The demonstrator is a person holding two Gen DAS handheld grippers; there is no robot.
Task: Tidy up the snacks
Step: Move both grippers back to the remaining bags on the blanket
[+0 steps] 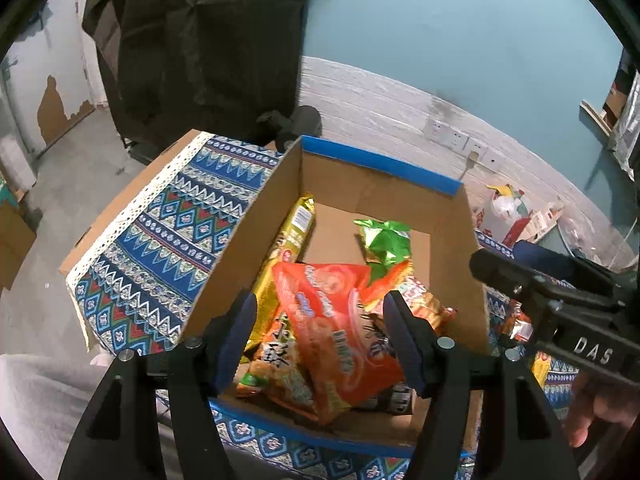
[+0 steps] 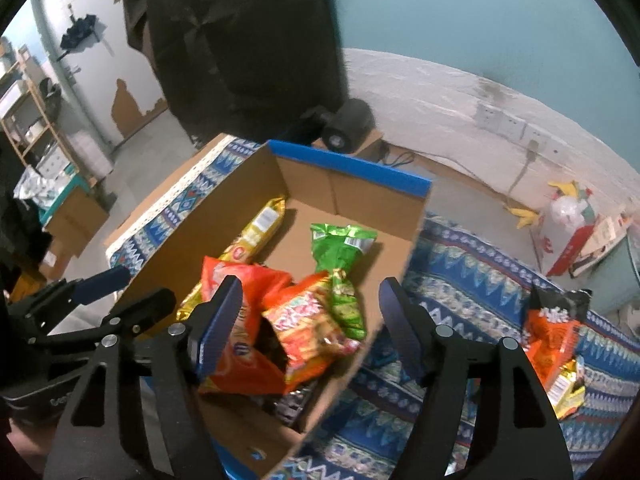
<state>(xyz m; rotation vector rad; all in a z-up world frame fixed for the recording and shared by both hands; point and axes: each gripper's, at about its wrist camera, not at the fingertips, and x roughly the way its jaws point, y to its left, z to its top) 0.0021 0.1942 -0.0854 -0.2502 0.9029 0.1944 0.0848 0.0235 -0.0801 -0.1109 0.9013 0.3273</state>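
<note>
- The cardboard box (image 2: 344, 196) sits on the patterned cloth (image 1: 160, 220) over the counter and already holds several snacks, so most of the sorting looks done.
- Inside, a gold packet (image 2: 256, 228) lies along the wall at 10 o'clock, a green packet (image 2: 340, 256) sits toward 1 o'clock, and an orange packet (image 1: 340, 320) is piled with a red-and-yellow packet (image 2: 316, 324) at the near end, around 6 o'clock.
- The left claw (image 1: 320, 336) hangs over the near end of the box, its jaws about half spread on either side of the orange packet; the pads do not seem to press it, so I judge it released.
- The right claw (image 2: 312, 320) stands wide above the pile, 1 finger over the box and the other outside its right wall, gripping nothing.
- Left to do: at least 2 packets remain out on the cloth at 3 o'clock of the box, an orange-and-black packet (image 2: 552, 332) and a small gold packet (image 2: 568, 388) just beside it.
- The right claw is the nearer one for those; whether more snacks lie out of view I cannot tell.
</note>
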